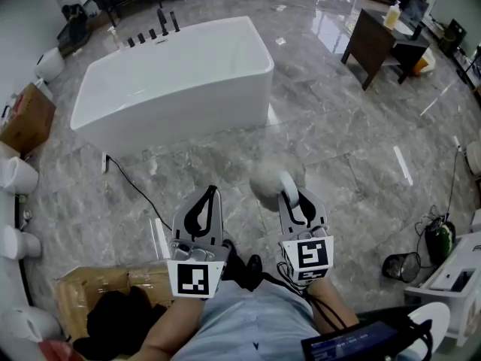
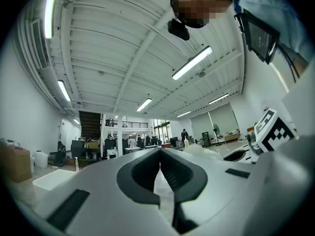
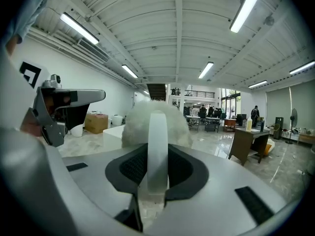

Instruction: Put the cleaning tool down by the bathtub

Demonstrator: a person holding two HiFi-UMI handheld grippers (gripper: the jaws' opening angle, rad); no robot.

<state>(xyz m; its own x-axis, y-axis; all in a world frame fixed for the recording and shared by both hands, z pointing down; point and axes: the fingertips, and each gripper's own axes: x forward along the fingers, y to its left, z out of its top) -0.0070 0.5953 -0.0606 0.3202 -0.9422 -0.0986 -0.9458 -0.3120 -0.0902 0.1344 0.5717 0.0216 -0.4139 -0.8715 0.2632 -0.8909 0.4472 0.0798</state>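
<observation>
Head view: the right gripper [image 1: 290, 195] sits low and right of centre, the left gripper [image 1: 211, 195] just beside it on the left. The bathtub [image 1: 180, 74] fills the upper left, well apart from both, with bare grey floor [image 1: 338, 141] between.

Right gripper: its own view shows the jaws closed on the cleaning tool [image 3: 156, 132]. The pads clamp the flat white handle [image 3: 157, 151], which stands upright between them. The fluffy head [image 1: 269, 179] sticks out past the tips, toward the tub. The tool is off the floor, carried in front of the person.

Left gripper: jaws together, tips touching, nothing between them. It is empty.

Step in hand, as we judge it: carry the tool to the tub and set it down. Not yet done.

Notes for doing it well:
- We aim for the open floor along the tub's near wall, in the middle of the frame.
- A black cable [image 1: 135, 190] runs across the floor at centre left, below the tub's near corner. We would go to its right.
- We lower until the head rests on the floor and let the handle lie flat or lean on the tub wall before we part the jaws. The floor looks glossy, so a drop may let the tool slide.
- We then draw the gripper straight back along the handle, so the pads do not drag it.
- The left gripper has no job here. It is best held aside.
</observation>
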